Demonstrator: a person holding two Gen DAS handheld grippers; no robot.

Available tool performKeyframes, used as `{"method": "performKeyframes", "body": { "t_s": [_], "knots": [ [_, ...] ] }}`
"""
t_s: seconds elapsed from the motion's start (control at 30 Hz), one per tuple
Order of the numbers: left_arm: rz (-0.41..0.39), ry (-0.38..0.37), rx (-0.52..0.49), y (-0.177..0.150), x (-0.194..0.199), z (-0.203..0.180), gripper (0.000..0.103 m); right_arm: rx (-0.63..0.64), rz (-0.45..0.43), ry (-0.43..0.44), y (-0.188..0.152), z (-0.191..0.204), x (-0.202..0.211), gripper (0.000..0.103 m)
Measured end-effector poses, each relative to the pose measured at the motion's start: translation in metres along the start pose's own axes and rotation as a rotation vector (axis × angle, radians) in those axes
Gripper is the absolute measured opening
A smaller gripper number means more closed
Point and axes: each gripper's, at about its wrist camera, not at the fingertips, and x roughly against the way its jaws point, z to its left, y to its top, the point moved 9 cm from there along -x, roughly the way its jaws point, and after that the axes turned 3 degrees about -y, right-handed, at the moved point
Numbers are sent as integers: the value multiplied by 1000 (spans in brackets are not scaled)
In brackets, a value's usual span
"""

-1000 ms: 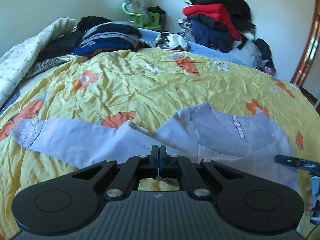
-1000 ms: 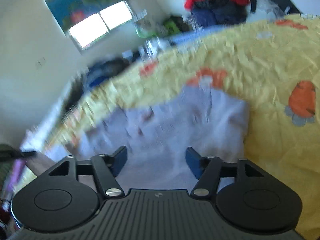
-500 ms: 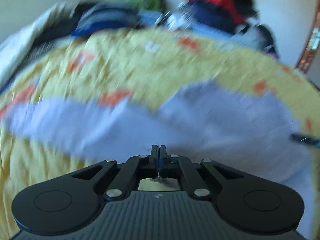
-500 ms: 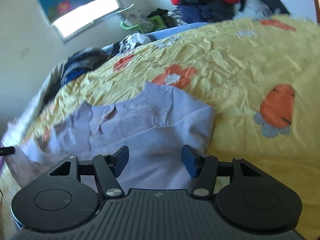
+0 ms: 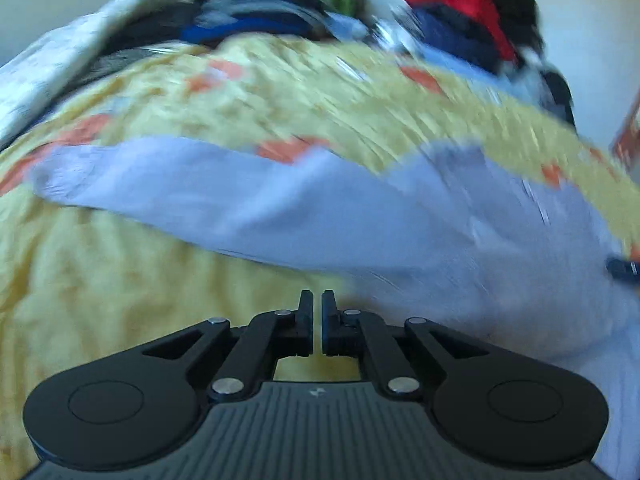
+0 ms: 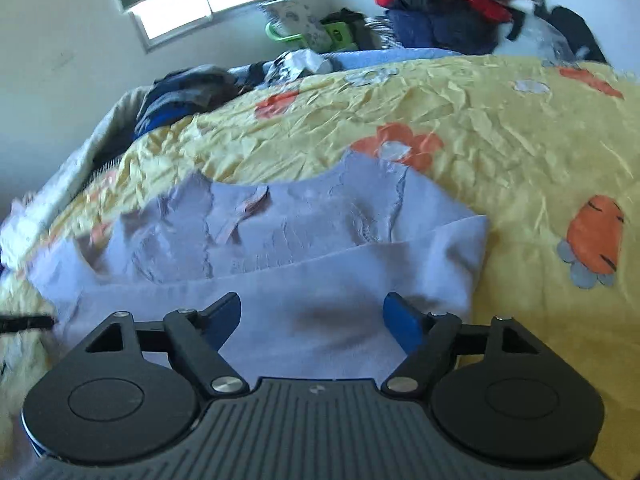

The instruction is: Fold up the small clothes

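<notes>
A lavender long-sleeved top lies spread on the yellow bedspread, blurred in the left wrist view. My left gripper hovers just short of its near edge. Its jaws are opening from shut by only a thin slit, with nothing between them. The top is sharper in the right wrist view, with its near part folded over the lace front. My right gripper is over that fold and its jaws are opening wide. The cloth lies below the blue pads, unpressed. The other gripper's tip shows at each view's edge.
A tall heap of red, navy and black clothes sits at the bed's far right. A stack of folded dark clothes lies at the far left. A green chair and a window stand behind. Carrot and flower prints dot the bedspread.
The left gripper has dropped and its fingers have parted to a thin slit. The right gripper's jaws narrowed a little, then spread wider over the folded part of the top.
</notes>
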Motion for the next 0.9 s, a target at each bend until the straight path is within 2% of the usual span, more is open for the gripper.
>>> {"method": "performKeyframes", "body": {
  "t_s": [0.07, 0.2, 0.23, 0.3, 0.4, 0.57, 0.63, 0.67, 0.77, 0.8, 0.87, 0.9],
  "knots": [
    [-49, 35, 132, 17, 9, 45, 4, -9, -43, 28, 9, 9, 11, 81],
    [-105, 20, 565, 42, 5, 152, 4, 13, -89, 119, 19, 42, 29, 81],
    [-107, 24, 640, 45, -1, 174, 4, 19, -91, 134, 20, 50, 30, 81],
    [-91, 83, 752, 46, -13, 208, 4, 32, -83, 175, 19, 69, 31, 81],
    [-85, 103, 805, 49, -28, 228, 4, 55, -60, 227, 14, 94, 28, 81],
    [-103, 106, 920, 56, -42, 255, 4, 73, -5, 260, -3, 121, 14, 81],
    [-72, 98, 966, 54, -46, 259, 4, 70, 15, 273, -10, 128, 10, 81],
    [-66, 78, 963, 53, -45, 256, 4, 67, 20, 282, -13, 131, 9, 81],
    [-73, 86, 926, 49, -37, 252, 5, 68, 35, 304, -21, 136, 9, 81],
    [-72, 90, 936, 46, -34, 253, 8, 71, 44, 304, -23, 137, 8, 81],
    [-83, 83, 954, 40, -29, 255, 27, 76, 52, 306, -24, 139, 6, 81],
    [-91, 77, 958, 38, -27, 257, 51, 73, 56, 309, -25, 139, 6, 81]
  ]
}}
